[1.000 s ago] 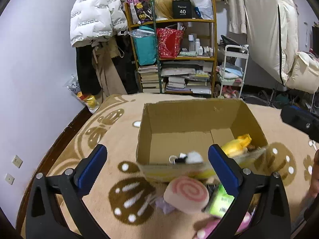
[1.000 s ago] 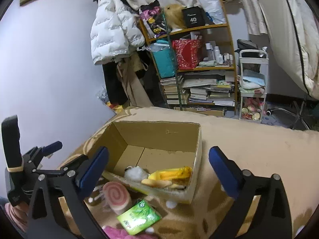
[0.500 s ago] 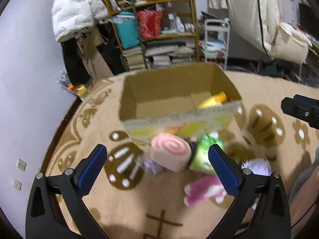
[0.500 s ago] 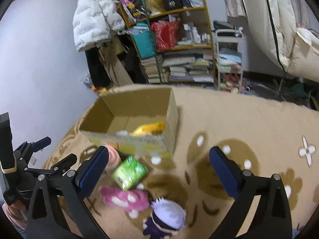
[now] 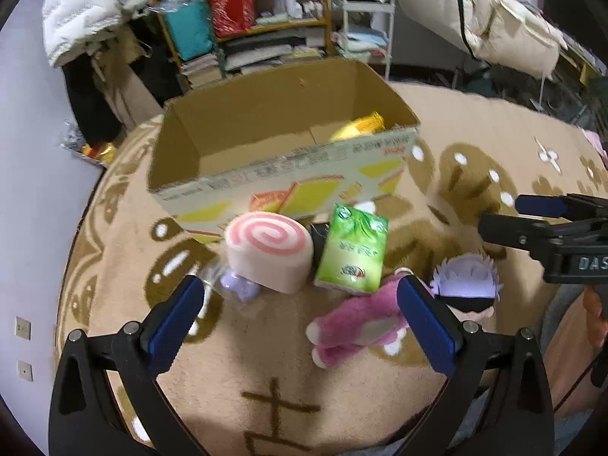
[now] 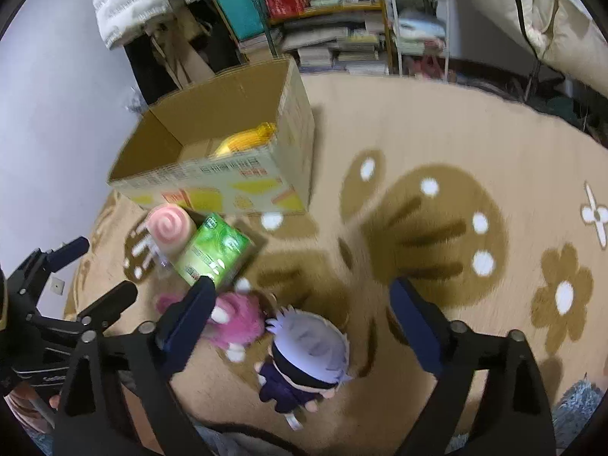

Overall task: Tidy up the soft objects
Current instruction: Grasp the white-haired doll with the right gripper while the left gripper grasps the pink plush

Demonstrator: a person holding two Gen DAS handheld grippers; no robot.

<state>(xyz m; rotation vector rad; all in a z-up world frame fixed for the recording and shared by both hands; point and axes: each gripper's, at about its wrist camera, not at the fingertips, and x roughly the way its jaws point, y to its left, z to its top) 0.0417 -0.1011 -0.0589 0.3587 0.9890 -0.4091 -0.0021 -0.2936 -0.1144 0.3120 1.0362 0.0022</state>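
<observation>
An open cardboard box (image 5: 266, 174) stands on the beige rug with a yellow soft item (image 5: 357, 127) inside; it also shows in the right wrist view (image 6: 212, 174). In front of it lie a pink swirl roll cushion (image 5: 268, 250), a green tissue pack (image 5: 353, 250), a pink plush (image 5: 357, 326), a white-haired doll (image 5: 467, 285) and a small purple item (image 5: 237, 288). My left gripper (image 5: 300, 323) is open and empty above the rug near the roll cushion and pink plush. My right gripper (image 6: 304, 323) is open and empty over the doll (image 6: 307, 353) and pink plush (image 6: 239, 323).
A cluttered shelf (image 5: 243, 19) with books and bags, a white trolley (image 5: 366, 19) and hanging coats (image 5: 87, 11) stand behind the box. The patterned rug (image 6: 437, 209) stretches to the right. A wall (image 5: 26, 190) is at the left.
Both grippers have pulled back and up from the box. The view now looks down on the soft items on the rug. Both stay open.
</observation>
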